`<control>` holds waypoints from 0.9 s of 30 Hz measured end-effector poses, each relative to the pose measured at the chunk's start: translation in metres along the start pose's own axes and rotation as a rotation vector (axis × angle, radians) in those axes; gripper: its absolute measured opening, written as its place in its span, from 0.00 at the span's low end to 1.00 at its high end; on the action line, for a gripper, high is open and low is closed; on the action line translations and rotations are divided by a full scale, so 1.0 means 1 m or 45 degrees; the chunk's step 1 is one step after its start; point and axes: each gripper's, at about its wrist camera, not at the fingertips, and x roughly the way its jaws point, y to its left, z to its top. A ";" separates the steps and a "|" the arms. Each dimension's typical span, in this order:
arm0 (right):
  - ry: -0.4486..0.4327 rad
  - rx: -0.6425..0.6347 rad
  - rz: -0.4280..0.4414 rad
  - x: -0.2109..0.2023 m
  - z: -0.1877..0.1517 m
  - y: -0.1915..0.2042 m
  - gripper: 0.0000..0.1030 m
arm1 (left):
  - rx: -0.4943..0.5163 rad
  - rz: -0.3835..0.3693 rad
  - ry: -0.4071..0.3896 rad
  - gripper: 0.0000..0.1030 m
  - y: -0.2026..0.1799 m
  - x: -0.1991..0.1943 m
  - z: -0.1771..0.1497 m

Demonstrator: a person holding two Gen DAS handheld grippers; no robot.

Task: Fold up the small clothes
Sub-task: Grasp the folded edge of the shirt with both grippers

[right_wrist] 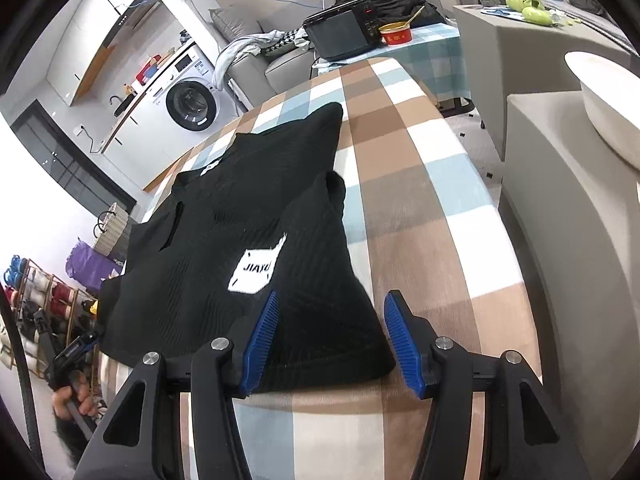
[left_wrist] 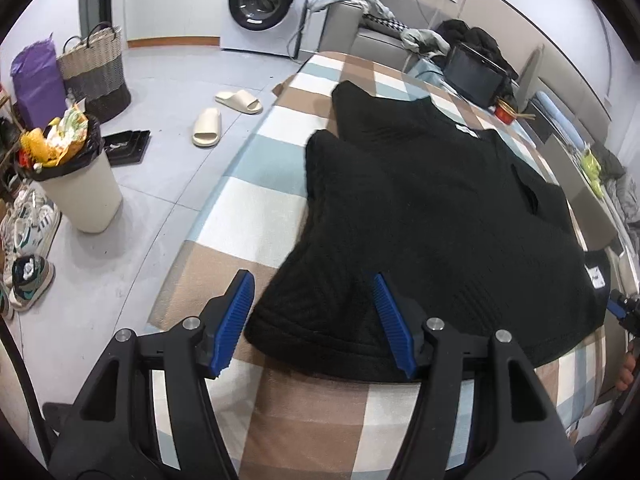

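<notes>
A black ribbed knit top (left_wrist: 420,200) lies flat on a checked blanket (left_wrist: 248,208), sleeves folded in over the body. Its near hem corner sits under and between the blue pads of my left gripper (left_wrist: 311,280), whose jaws stand open and apart from the cloth. In the right wrist view the same top (right_wrist: 240,200) shows a white "JIAYU" label (right_wrist: 256,268). My right gripper (right_wrist: 334,296) is open over the other near hem corner, pads not pressing. The left gripper (right_wrist: 76,352) and a hand (right_wrist: 74,398) show at that view's left edge.
The blanket (right_wrist: 420,184) covers a raised surface. On the floor to the left are a full waste bin (left_wrist: 80,192), slippers (left_wrist: 224,116), a woven basket (left_wrist: 98,68) and shoes. A washing machine (left_wrist: 264,4) stands behind. A black box (right_wrist: 344,36) and red bowl (right_wrist: 396,34) sit beyond the far end.
</notes>
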 end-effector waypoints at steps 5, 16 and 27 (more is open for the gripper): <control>0.016 -0.034 0.010 -0.005 -0.006 0.001 0.55 | 0.000 0.018 0.019 0.57 -0.008 0.014 0.003; 0.047 -0.039 0.041 0.013 -0.009 -0.008 0.57 | -0.089 -0.036 0.045 0.42 -0.003 0.027 0.011; 0.071 -0.073 0.180 -0.001 -0.014 -0.003 0.26 | -0.113 -0.031 0.046 0.24 -0.002 0.023 0.013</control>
